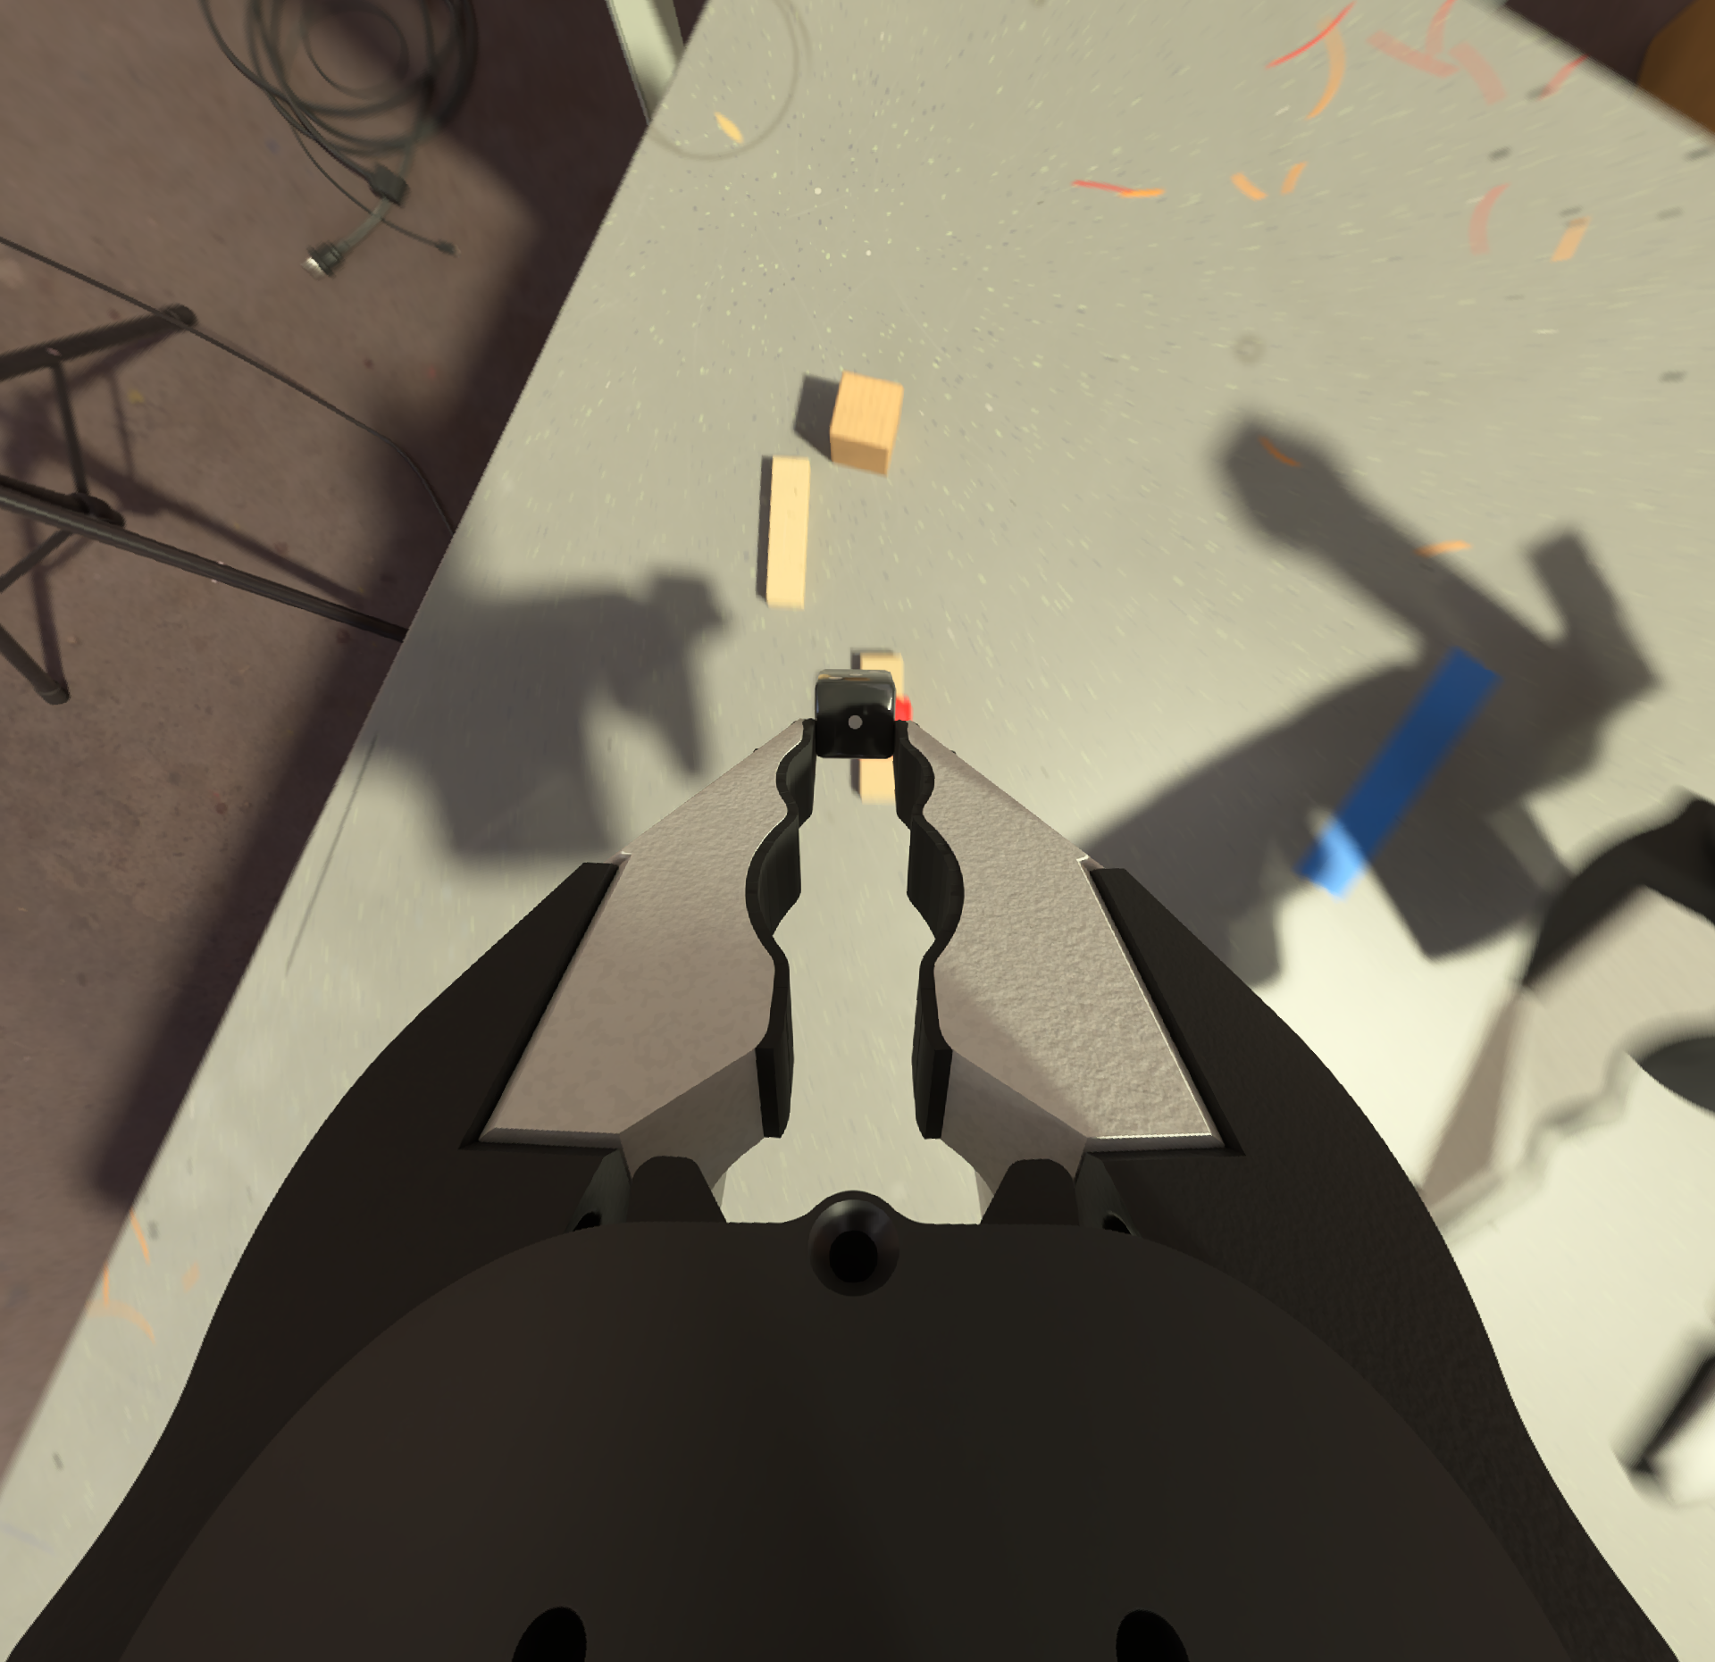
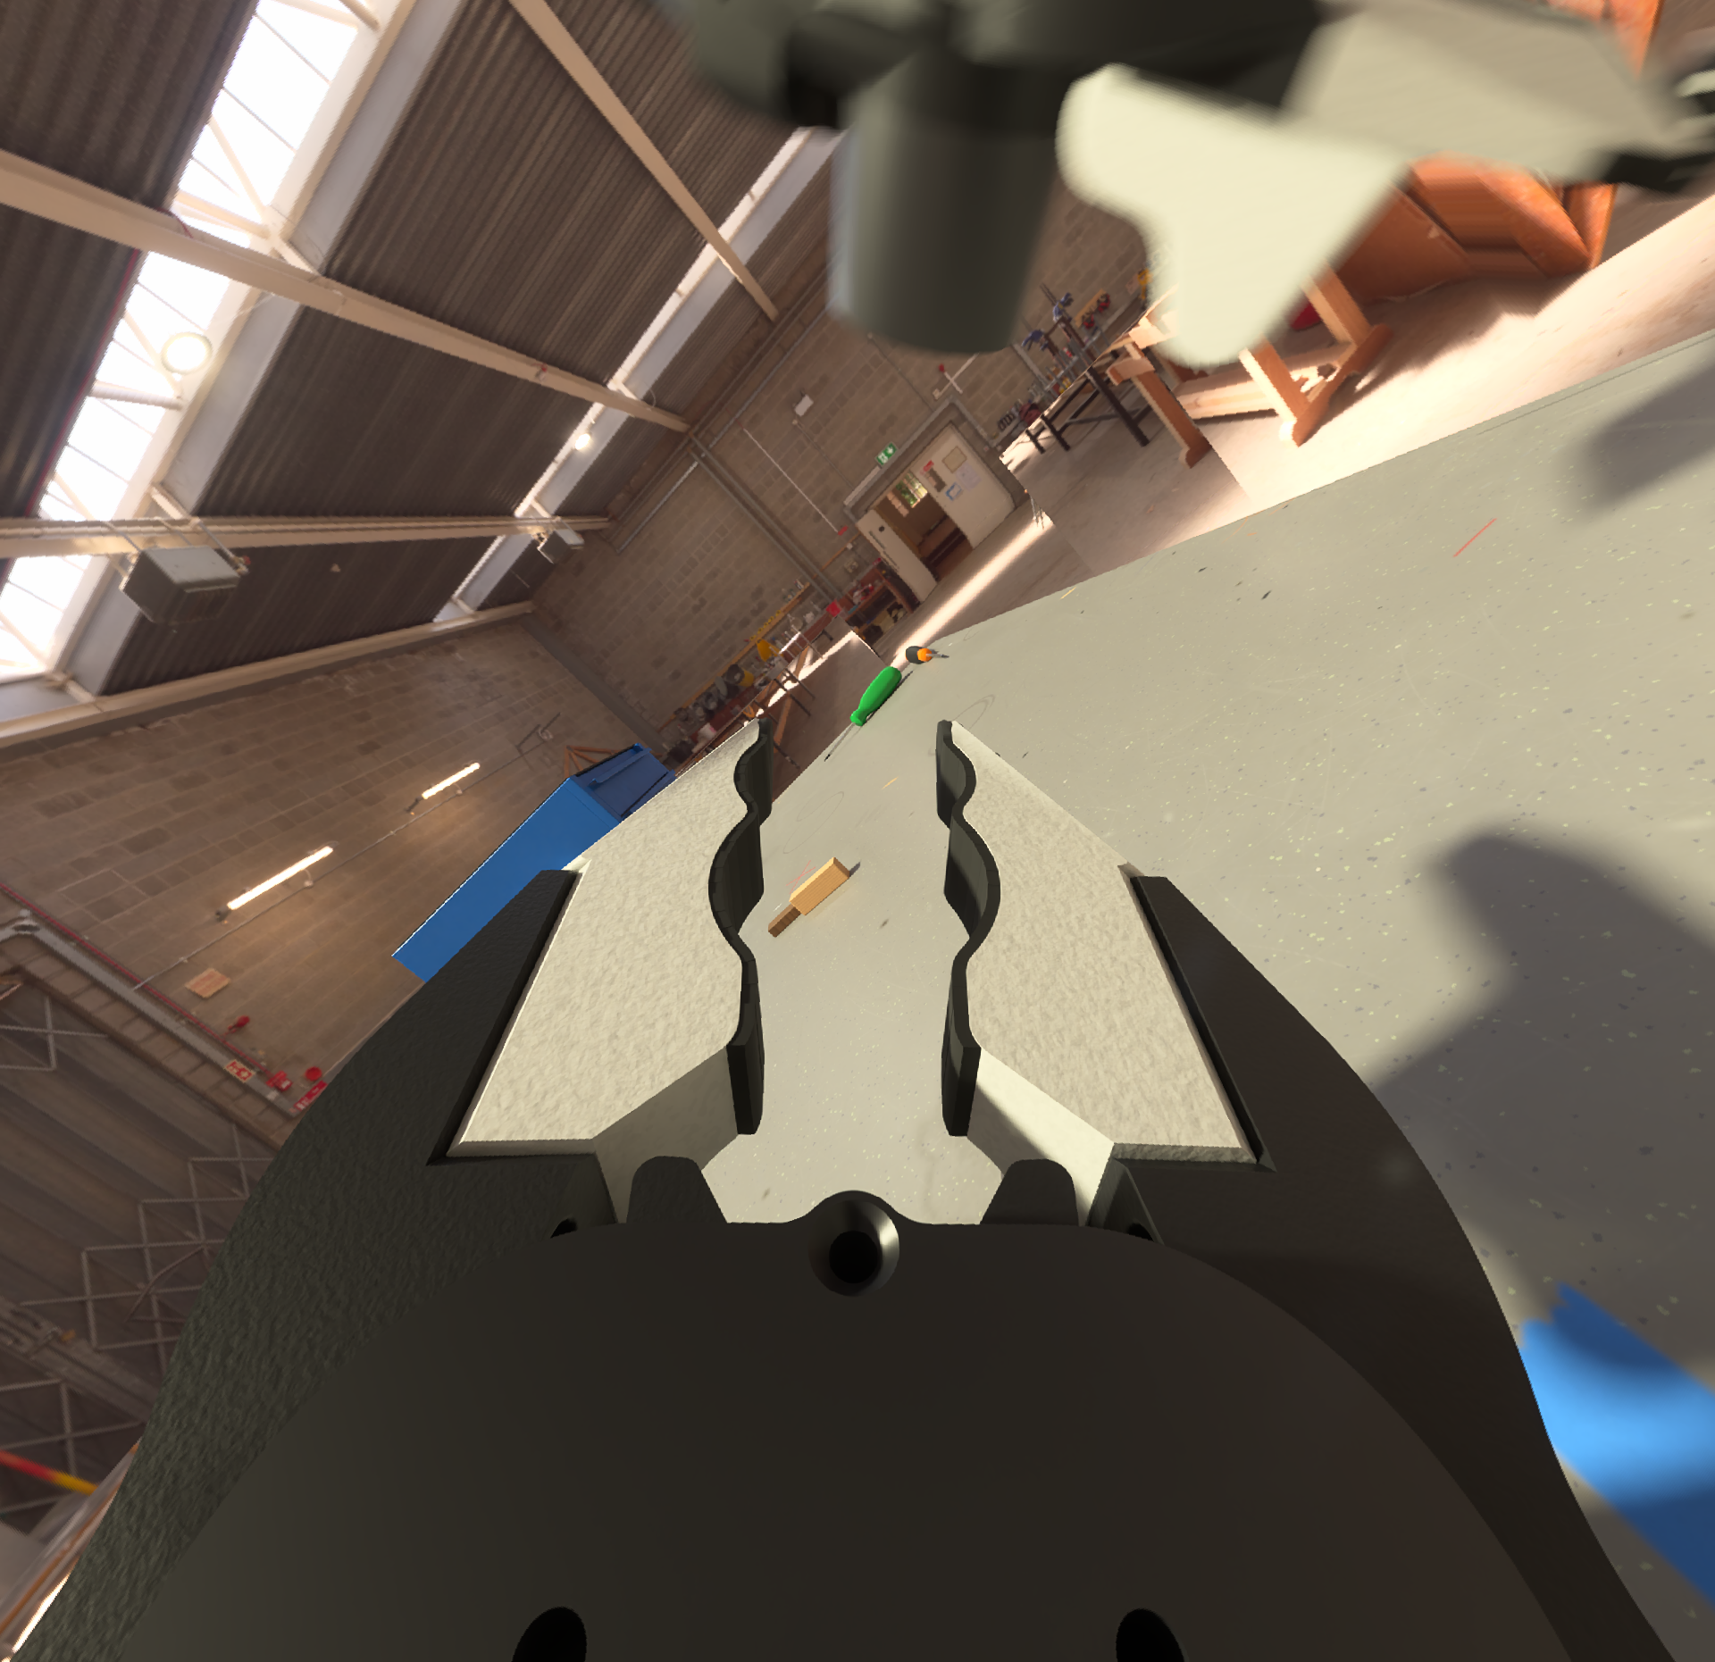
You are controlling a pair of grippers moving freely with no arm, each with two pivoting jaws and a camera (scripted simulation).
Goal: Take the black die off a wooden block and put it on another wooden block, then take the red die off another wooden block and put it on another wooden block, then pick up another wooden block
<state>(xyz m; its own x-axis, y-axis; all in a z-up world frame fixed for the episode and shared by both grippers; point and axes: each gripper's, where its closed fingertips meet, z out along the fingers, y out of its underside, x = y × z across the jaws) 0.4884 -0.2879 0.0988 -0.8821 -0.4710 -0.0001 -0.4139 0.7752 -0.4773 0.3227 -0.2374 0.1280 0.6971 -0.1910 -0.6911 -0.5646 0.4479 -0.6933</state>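
Observation:
My left gripper (image 1: pixel 855 736) is shut on the black die (image 1: pixel 855 725) and holds it above the grey table (image 1: pixel 1067 337). Under and behind the die lies a wooden block (image 1: pixel 877 778), with a sliver of the red die (image 1: pixel 902 709) showing at its right side. Farther off lie a flat long wooden block (image 1: pixel 786 532) and a wooden cube (image 1: pixel 866 422). My right gripper (image 2: pixel 852 745) is open and empty, low over the table. Two wooden blocks (image 2: pixel 811 894) show far off between its fingers. The left gripper (image 2: pixel 1067 114) hangs blurred at the top of the right wrist view.
A blue flat bar (image 1: pixel 1401 768) lies right of my left gripper; its end shows in the right wrist view (image 2: pixel 1615 1413). A green-handled screwdriver (image 2: pixel 875 695) lies at the far table edge. The table's left edge (image 1: pixel 520 448) drops to a floor with cables and a stand.

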